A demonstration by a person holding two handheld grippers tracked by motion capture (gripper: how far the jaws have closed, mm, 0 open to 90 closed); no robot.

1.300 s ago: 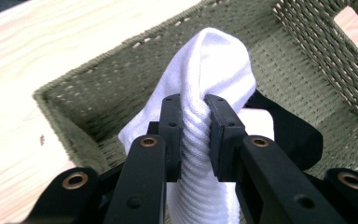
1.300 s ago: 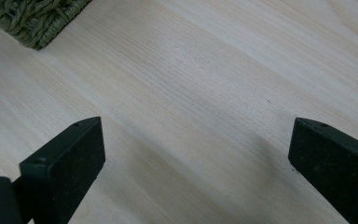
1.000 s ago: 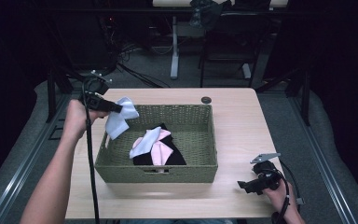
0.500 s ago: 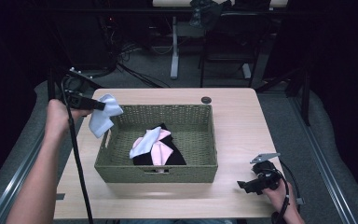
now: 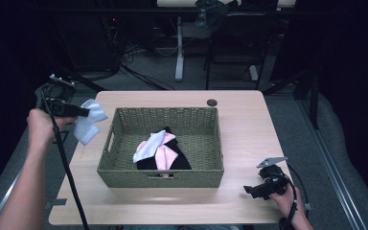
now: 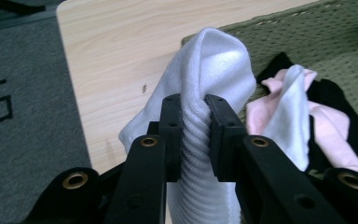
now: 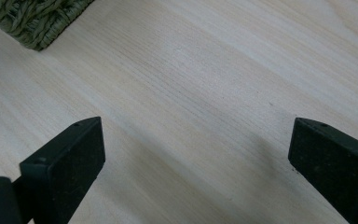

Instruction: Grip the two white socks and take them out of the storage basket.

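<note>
Holding the white sock [image 5: 88, 123] pinched by its ribbed cuff, your left gripper [image 5: 82, 113] has its jaws clamped on the cloth and hangs over the table's [image 5: 249, 124] left edge, just outside the left wall of the woven basket [image 5: 206, 178], the sock dangling free of the rim. Your right gripper [image 5: 250, 189] sits low over bare wood near the front right corner with jaws spread wide and nothing between them, well apart from the basket. Inside, a pile of pink, white and black clothes [image 5: 160, 151] lies toward the front.
</note>
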